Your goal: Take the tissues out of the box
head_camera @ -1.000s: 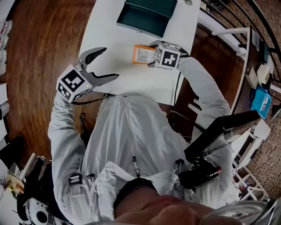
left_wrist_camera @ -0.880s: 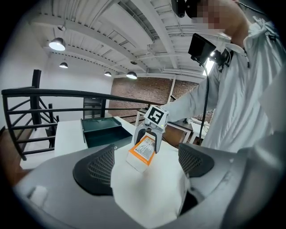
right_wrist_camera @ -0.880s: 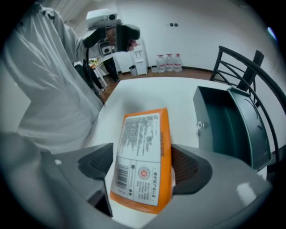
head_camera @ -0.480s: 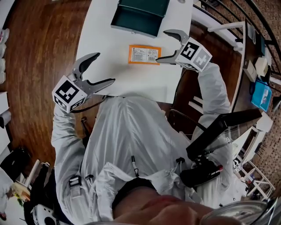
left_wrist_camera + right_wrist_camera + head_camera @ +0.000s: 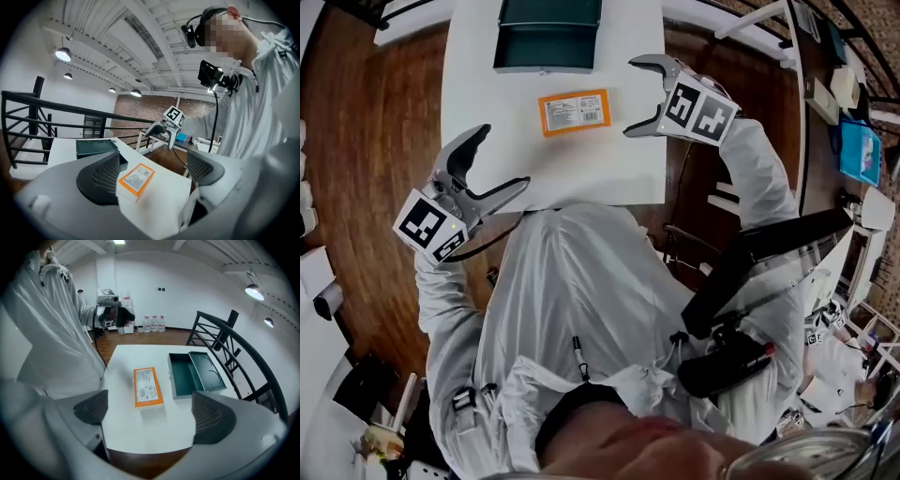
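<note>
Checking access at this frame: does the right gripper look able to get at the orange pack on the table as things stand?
Probably yes. The right gripper, jaws opening with nothing between them, hangs just beside the orange pack, which lies alone on the white table; nothing stands in the way.

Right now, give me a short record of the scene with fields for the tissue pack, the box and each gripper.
tissue pack: lies flat on the white table, outside the box, nothing gripping it
box: dark green, open, looks empty, at the table's far end, apart from the pack
left gripper: open, empty, at the table's near left edge
right gripper: jaws opening, nothing between them, just right of the pack
</note>
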{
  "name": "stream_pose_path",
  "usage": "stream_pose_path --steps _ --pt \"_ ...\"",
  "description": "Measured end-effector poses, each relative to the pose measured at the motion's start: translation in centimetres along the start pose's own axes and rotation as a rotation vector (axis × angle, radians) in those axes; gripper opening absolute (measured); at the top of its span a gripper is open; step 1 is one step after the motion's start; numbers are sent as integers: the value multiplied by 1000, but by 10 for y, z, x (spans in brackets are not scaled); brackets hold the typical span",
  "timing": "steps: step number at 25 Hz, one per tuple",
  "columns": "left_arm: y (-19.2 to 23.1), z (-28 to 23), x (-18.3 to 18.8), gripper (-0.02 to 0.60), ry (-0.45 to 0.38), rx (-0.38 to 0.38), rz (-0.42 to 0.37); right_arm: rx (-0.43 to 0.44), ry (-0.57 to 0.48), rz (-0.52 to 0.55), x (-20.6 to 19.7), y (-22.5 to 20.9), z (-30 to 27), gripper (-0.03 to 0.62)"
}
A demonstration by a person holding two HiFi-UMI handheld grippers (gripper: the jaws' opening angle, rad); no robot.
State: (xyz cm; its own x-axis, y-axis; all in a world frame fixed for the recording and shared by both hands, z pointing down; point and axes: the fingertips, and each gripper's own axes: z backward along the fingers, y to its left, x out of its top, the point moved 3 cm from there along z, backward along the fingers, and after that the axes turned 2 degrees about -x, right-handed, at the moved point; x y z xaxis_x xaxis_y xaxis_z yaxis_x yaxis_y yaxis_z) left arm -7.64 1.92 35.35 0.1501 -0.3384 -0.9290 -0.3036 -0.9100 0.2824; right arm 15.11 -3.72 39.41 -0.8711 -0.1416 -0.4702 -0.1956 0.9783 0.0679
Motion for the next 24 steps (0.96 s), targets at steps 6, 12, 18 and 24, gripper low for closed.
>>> stream_pose_path --steps 6,12,18,24 --pt "-10 10 1 462 -26 17 17 -18 -19 -53 -13 16 2 555" --pt "-24 4 0 462 -23 16 19 -30 -22 -93 -33 27 14 555" --pt "-37 -7 -3 462 -28 1 31 -37 -212 -267 -42 50 26 555" --pt "-34 -8 -1 462 -42 9 63 -54 -624 -535 -16 78 52 549"
